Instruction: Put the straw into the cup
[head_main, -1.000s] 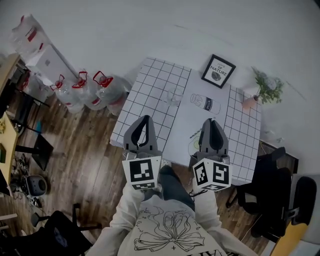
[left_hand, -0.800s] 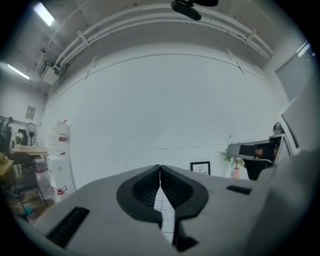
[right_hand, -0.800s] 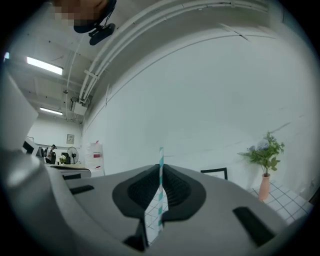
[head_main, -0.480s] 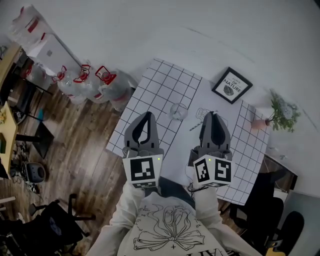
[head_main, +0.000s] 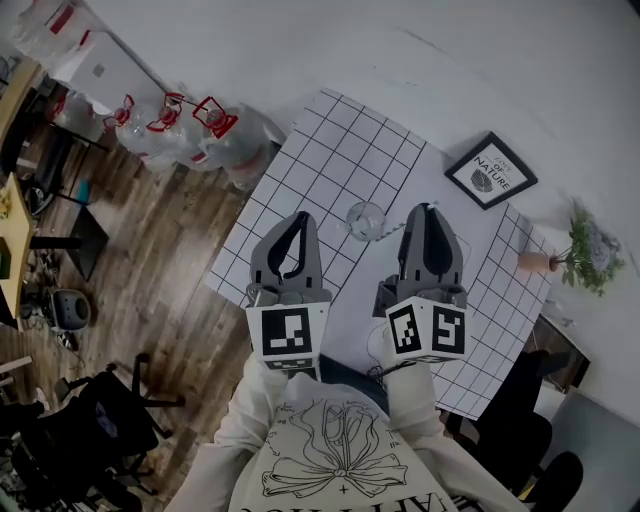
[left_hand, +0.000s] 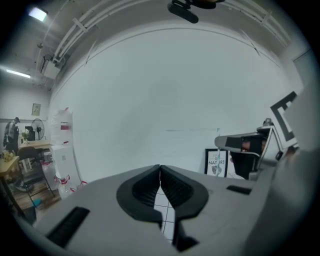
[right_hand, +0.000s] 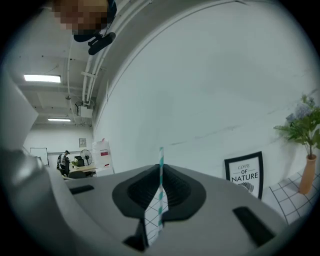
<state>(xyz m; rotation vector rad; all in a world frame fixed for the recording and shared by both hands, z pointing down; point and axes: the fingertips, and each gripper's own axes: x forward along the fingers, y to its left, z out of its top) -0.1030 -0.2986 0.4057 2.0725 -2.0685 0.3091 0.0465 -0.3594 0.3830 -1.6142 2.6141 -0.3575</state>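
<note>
Holding: right gripper (right_hand: 160, 169) has its jaws clamped on the straw (right_hand: 159, 195); only the straw's own width separates the pads.
Straw: teal-and-white striped, standing roughly upright in the jaws. Its top pokes above the jaw tips and its lower part runs down behind them.
Straw location: in the right gripper, off the table, not in the cup.
Left gripper: (left_hand: 160, 170) jaws pressed together, nothing between them, idle.
Layout, head view: left gripper (head_main: 298, 220) and right gripper (head_main: 427, 212) sit side by side over the near part of the table (head_main: 340, 150).
Cup: (head_main: 365, 218) clear glass, upright on the table, between the two sets of jaw tips. It touches neither gripper, and nothing is visible inside it.
Cup in gripper views: not seen in either one, since both look out over it at the wall.
Surroundings: framed picture (head_main: 490, 170) and potted plant (head_main: 585, 250) at the table's far side, water jugs (head_main: 200, 130) on the floor beside it; none of them in the way.
Done: straw picked up and secured; grippers brought close to the cup.
Left: line the straw's lower end over the cup mouth, lower it in, release.
Progress call: roughly midway, with the grasp finished and insertion not started.
Risk: thin straw and a small rim, so alignment needs care; the free left gripper could steady the cup.
</note>
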